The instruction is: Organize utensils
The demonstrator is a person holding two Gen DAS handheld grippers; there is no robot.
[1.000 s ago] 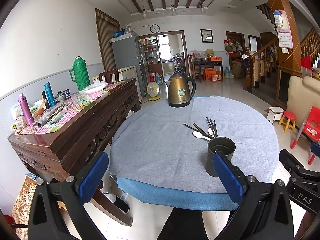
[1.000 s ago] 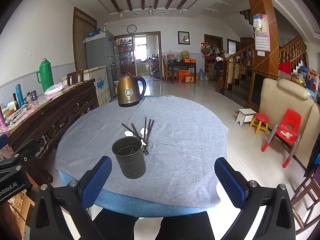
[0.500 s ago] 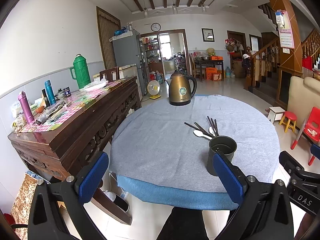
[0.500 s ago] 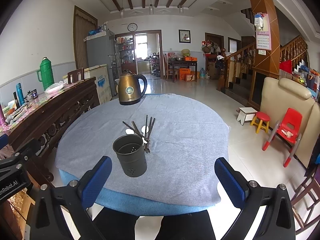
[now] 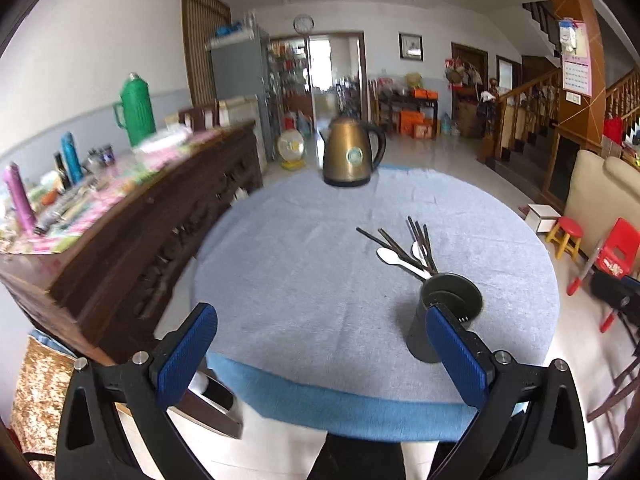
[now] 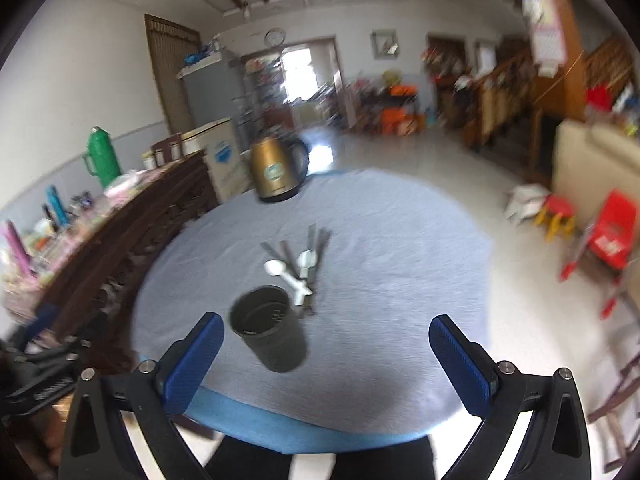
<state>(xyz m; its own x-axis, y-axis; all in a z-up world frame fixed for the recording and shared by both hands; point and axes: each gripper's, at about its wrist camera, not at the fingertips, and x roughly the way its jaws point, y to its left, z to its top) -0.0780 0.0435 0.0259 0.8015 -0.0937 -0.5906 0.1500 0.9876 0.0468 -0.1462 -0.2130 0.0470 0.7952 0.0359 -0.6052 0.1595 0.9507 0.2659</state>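
Left gripper (image 5: pixel 320 344) is spread wide, blue ribbed pads holding nothing, and we see the right gripper (image 6: pixel 326 354) spread just as wide and also holding nothing; both hang at the near edge of the round table (image 5: pixel 304 280). The table is covered in a grey felt-like cloth over a blue under-layer (image 5: pixel 360 408) that shows along the near rim. A dark carved wooden sideboard (image 5: pixel 132 256) stands beside the table on the left, cluttered on top, with a green thermos (image 5: pixel 138 110) and smaller bottles. The floor is pale glossy tile; we note wood ceiling beams, a wall clock (image 5: pixel 303 24), a staircase on the right, a red child's chair (image 5: pixel 614 248) and a small stool. A brass-coloured kettle (image 5: pixel 352 152) with a black handle sits at the far side of the cloth. The utensil holder (image 5: pixel 442 320), a dark matte cylinder, open-topped with holes in its base, stands upright near the front edge, partly behind the left gripper's right pad in the left view. Just beyond it lie dark slim chopsticks (image 5: pixel 420 240) fanned out in a loose pile with two white spoons (image 5: pixel 394 260) among them, all flat on the cloth. The right view is motion-blurred.
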